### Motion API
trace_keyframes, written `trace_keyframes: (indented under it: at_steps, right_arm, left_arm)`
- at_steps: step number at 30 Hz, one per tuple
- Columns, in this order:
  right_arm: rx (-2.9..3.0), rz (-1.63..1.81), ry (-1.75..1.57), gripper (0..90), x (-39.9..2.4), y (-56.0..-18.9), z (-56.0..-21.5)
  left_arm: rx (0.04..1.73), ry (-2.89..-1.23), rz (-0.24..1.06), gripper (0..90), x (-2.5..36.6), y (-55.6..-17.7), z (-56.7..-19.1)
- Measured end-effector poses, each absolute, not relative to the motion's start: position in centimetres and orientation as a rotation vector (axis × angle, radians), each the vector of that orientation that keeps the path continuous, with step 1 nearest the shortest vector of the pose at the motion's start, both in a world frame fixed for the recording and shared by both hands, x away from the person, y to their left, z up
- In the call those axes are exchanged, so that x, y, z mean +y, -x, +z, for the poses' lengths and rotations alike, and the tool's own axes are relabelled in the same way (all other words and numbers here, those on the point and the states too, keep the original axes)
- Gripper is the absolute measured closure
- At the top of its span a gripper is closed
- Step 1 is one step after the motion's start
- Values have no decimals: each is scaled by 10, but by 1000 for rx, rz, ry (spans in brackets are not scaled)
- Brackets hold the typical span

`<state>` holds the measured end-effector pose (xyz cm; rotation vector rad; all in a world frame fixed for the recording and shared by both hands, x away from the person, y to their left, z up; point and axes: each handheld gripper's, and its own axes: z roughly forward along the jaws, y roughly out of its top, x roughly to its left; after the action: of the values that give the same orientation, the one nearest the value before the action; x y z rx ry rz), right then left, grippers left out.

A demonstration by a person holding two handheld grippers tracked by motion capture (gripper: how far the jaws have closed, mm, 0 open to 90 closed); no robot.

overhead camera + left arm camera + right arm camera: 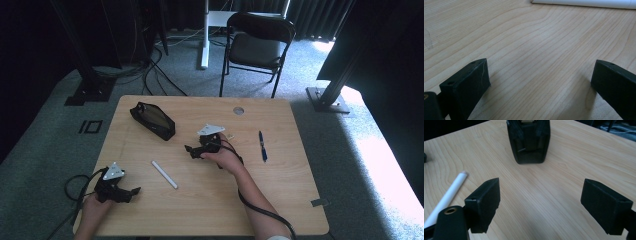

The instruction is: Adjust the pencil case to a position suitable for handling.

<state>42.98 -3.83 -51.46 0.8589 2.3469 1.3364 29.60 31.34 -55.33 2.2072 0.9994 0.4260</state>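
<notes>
Plainly mid-reach: right gripper [196, 149] near the table's middle, jaws spread wide with nothing between them, aimed at the black pouch [152, 120] lying toward the far left of the table [280, 190]. Left gripper [131, 192] at the near left edge, jaws likewise released and empty, low over bare wood. White stick [164, 174] between the two grippers, apart from both; blue pen [261, 145] well off to the right. Likely risks: pushing the soft pouch along the smooth top instead of pinching it, or clipping the white stick and sending it rolling, since it lies just beside the right gripper's line. Pale wood-grain top, with a small round grommet [238, 110] near the far edge. Beyond, grey carpet, a dark folding chair [257, 42], loose cables, black drapes.
</notes>
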Motion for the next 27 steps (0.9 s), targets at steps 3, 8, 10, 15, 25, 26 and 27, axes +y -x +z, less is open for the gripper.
trace_keyframes:
  at_steps: [3,8,10,15,25,26,27]
  right_arm:
    - [2346,1348,-853,157,-30,-434,-515]
    - [2346,1348,-834,158,-16,-443,-515]
    - [2345,1359,-831,157,-11,-446,-514]
    - [2340,1383,-828,158,1,-452,-512]
    - [2333,1395,-808,171,22,-460,-512]
    - [2331,1394,-822,181,24,-461,-512]
    - [2337,1387,-827,228,25,-462,-512]
  left_arm:
    - [1000,-2207,426,21,313,-296,-553]
    - [999,-2207,426,22,313,-296,-553]
    - [1000,-2207,426,21,313,-296,-553]
    - [1000,-2207,426,21,313,-296,-553]
    - [1000,-2207,426,22,313,-296,-553]
    - [1000,-2206,426,21,313,-296,-553]
    - [1000,-2207,426,21,313,-296,-553]
